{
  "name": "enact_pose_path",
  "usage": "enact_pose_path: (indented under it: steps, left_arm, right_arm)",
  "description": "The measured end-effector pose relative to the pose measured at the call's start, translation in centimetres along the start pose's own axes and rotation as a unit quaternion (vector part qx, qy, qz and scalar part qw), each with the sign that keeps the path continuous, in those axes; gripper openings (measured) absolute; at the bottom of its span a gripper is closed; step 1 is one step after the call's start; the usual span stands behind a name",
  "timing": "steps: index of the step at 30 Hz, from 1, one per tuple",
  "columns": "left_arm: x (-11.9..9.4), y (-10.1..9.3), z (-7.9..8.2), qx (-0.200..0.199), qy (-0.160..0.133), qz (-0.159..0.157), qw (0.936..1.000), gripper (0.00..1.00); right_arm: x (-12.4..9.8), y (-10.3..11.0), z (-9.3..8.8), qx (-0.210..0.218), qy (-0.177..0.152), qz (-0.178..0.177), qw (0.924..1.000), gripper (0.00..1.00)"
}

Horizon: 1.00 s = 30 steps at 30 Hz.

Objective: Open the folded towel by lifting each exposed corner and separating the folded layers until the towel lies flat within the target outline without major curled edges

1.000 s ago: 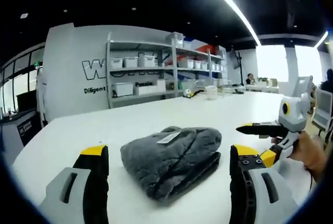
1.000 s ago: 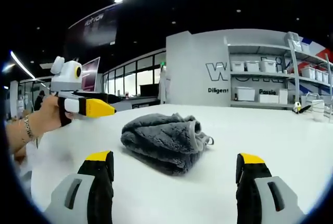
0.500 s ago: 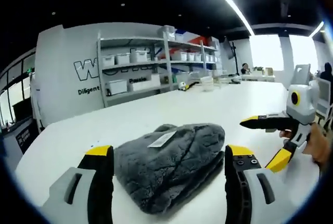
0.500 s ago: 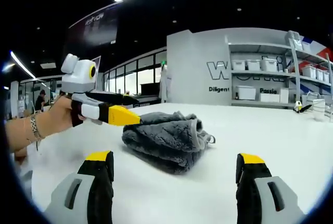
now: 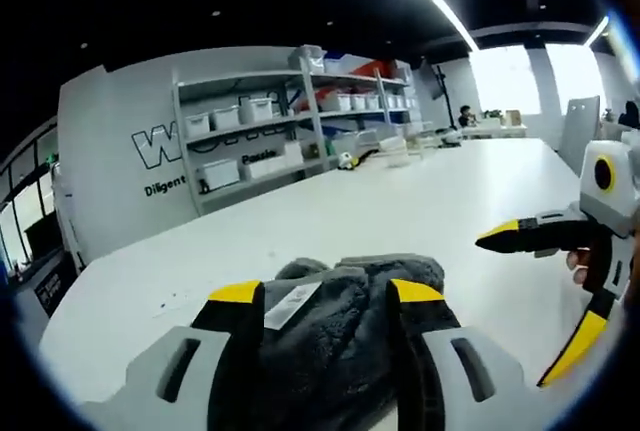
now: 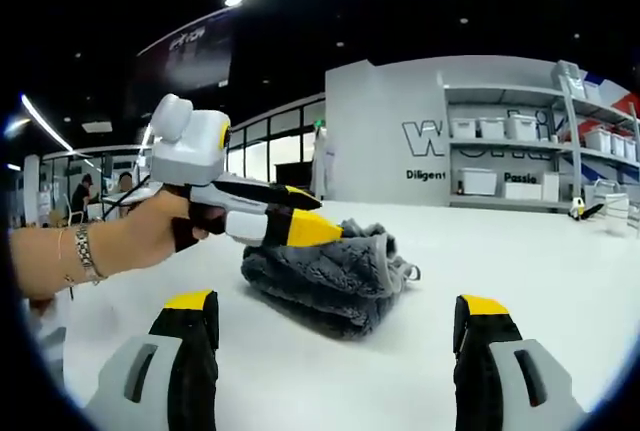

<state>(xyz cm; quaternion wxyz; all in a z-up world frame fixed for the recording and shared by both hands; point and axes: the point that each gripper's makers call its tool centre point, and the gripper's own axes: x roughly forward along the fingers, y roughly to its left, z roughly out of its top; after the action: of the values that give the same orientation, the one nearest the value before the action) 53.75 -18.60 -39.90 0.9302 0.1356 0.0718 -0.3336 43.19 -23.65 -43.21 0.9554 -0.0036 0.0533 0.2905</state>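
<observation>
A folded grey towel (image 5: 340, 326) with a white label (image 5: 290, 303) lies on the white table (image 5: 400, 211). My left gripper (image 5: 326, 296) is pushed over the towel's near edge. Its jaws are narrowed but still apart, and grey pile fills the gap between them. In the right gripper view the left gripper (image 6: 305, 213) reaches in from the left over the top of the towel (image 6: 330, 276), held by a person's hand (image 6: 150, 231). My right gripper (image 6: 335, 351) stands open short of the towel with nothing between its jaws. It also shows at the right edge of the left gripper view (image 5: 520, 306).
The white table (image 6: 520, 251) stretches wide around the towel. Metal shelves with white bins (image 5: 260, 141) stand against the far wall. The same shelves (image 6: 540, 171) appear at the back right of the right gripper view.
My left gripper has moved forward onto the towel and its jaws have narrowed around it. The right gripper has stayed almost still and wide open.
</observation>
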Motion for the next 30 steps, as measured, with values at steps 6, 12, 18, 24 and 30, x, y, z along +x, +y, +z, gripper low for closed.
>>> enact_pose_path:
  steps: [6,12,18,24,30]
  left_arm:
    - [1.1,-0.5,-0.4,0.018,0.016,0.007,0.9997,0.32]
    - [1.7,-1.1,-1.8,-0.015,0.044,-0.003,0.9989,0.19]
    - [1.6,-0.8,-2.0,-0.04,0.037,-0.004,0.9985,0.06]
    - [0.3,0.1,-0.9,-0.063,-0.002,0.006,0.998,0.04]
    - [-1.8,1.6,0.9,-0.07,-0.045,0.02,0.9963,0.04]
  right_arm:
    - [0.1,0.2,-0.1,-0.005,0.003,0.003,1.0,1.0]
    - [0.1,0.1,-0.1,-0.003,0.003,0.004,1.0,1.0]
    - [0.1,-0.1,0.0,-0.001,0.001,0.003,1.0,1.0]
    - [0.1,-0.1,0.0,-0.001,0.001,0.002,1.0,1.0]
    - [0.2,0.1,-0.3,-0.005,0.007,0.005,1.0,1.0]
